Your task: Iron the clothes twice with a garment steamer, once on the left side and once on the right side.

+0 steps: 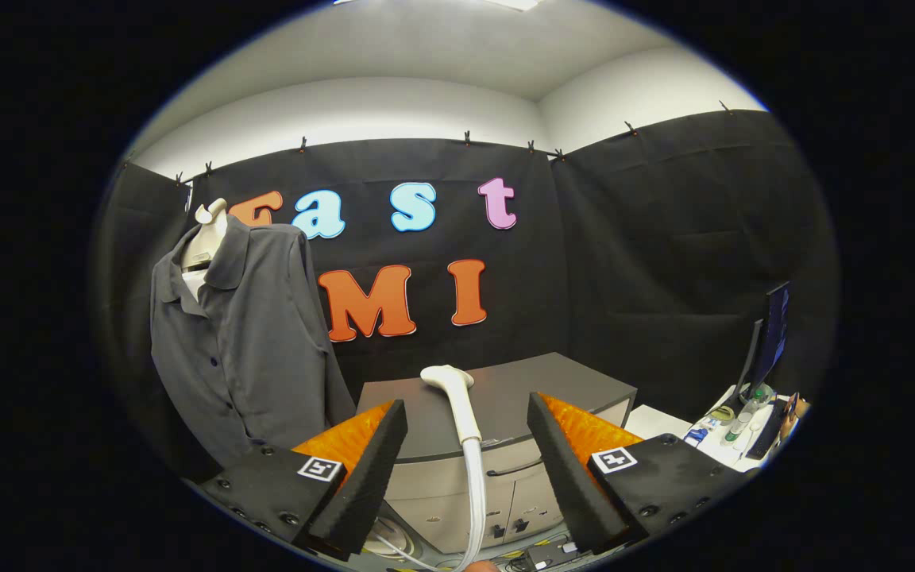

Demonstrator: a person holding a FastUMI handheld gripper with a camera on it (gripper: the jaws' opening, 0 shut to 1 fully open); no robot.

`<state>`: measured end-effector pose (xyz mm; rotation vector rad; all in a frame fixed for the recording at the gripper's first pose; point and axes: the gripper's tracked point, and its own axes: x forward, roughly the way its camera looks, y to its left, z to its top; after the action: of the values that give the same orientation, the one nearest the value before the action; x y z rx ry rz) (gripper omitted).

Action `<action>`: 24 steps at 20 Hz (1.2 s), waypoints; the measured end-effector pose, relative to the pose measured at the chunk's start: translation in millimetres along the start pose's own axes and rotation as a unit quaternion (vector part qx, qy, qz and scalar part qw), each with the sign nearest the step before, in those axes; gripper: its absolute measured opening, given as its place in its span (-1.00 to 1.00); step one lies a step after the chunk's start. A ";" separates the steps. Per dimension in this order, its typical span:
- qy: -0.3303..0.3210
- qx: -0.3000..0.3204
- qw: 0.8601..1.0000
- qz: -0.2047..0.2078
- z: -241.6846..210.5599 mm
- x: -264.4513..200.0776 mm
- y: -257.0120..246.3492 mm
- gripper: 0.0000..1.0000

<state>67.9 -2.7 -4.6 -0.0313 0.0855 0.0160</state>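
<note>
Currently the gripper [465, 469] is held wide open, gripping nothing. The steamer [457, 401] is seen between the fingers, untouched, long axis upright. The shirt [239, 334] hangs beyond, leftward.

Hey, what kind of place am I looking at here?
Probably a recording booth set up for a clothes-steaming demo: black cloth walls, a dark grey collared shirt on a white mannequin torso, and a white garment steamer head on its hose, standing between the open fingers of the hand-held gripper, untouched.
</note>
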 end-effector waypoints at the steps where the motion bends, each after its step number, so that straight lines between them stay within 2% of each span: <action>1: 0.004 0.001 1.000 0.003 -0.1 9.8 -0.4 0.97; 12: 0.065 -0.025 0.996 0.051 -2.1 140.3 -17.6 0.96; 18: 0.132 -0.024 0.988 0.077 -42.4 213.8 -15.9 0.97; 24: 0.209 -0.017 0.973 0.091 -93.5 282.1 -5.7 0.97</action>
<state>341.1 -7.3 -121.7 -0.0603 0.5106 0.1946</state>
